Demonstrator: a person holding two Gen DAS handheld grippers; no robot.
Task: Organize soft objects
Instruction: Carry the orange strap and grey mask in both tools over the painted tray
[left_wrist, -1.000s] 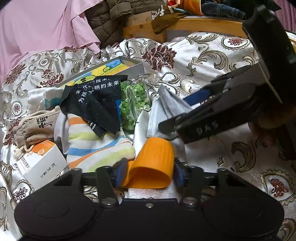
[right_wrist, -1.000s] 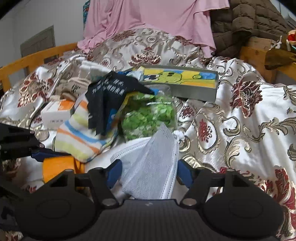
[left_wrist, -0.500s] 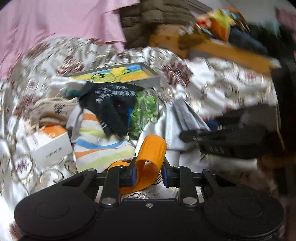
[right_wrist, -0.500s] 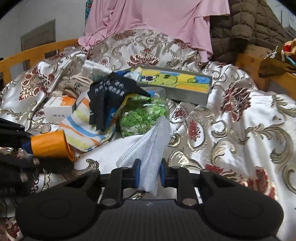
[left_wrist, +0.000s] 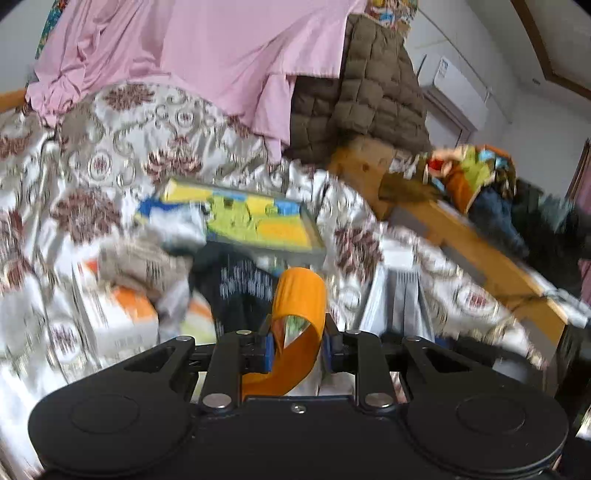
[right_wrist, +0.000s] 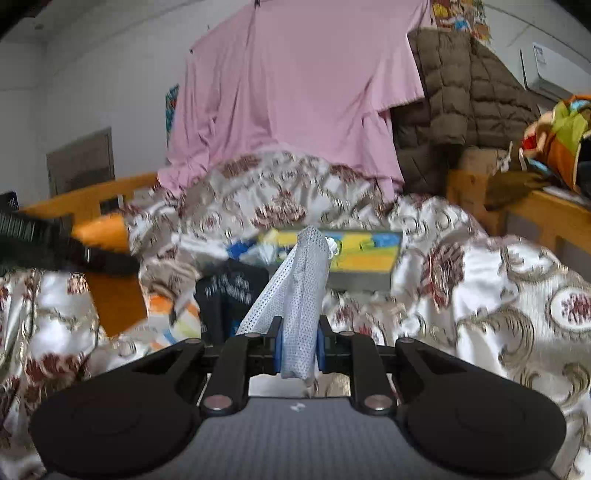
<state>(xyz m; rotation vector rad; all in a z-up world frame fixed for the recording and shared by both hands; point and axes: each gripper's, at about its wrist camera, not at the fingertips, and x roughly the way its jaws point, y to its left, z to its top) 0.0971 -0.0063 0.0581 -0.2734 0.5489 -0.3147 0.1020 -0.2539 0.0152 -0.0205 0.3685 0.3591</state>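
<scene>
My left gripper (left_wrist: 297, 350) is shut on an orange rubber band-like strip (left_wrist: 300, 302) that loops up between its pads, lifted above the bed. My right gripper (right_wrist: 299, 349) is shut on a white-blue face mask (right_wrist: 301, 291) that stands up from its pads. In the left wrist view the mask (left_wrist: 397, 299) shows to the right. In the right wrist view the left gripper's dark finger (right_wrist: 55, 247) and the orange strip (right_wrist: 110, 288) show at the left. A black printed cloth (left_wrist: 240, 291) and a striped cloth (right_wrist: 173, 321) lie on the floral bedspread (right_wrist: 498, 295).
A colourful flat box (left_wrist: 255, 221) lies behind the pile, a white-orange carton (left_wrist: 118, 321) at the left. A pink sheet (right_wrist: 295, 92) and a brown jacket (right_wrist: 461, 103) hang behind. A wooden bed rail (left_wrist: 480, 251) with clothes runs along the right.
Both grippers have shut on their items and lifted them off the bed, tilting upward. The views now show more of the wall and hanging clothes.
</scene>
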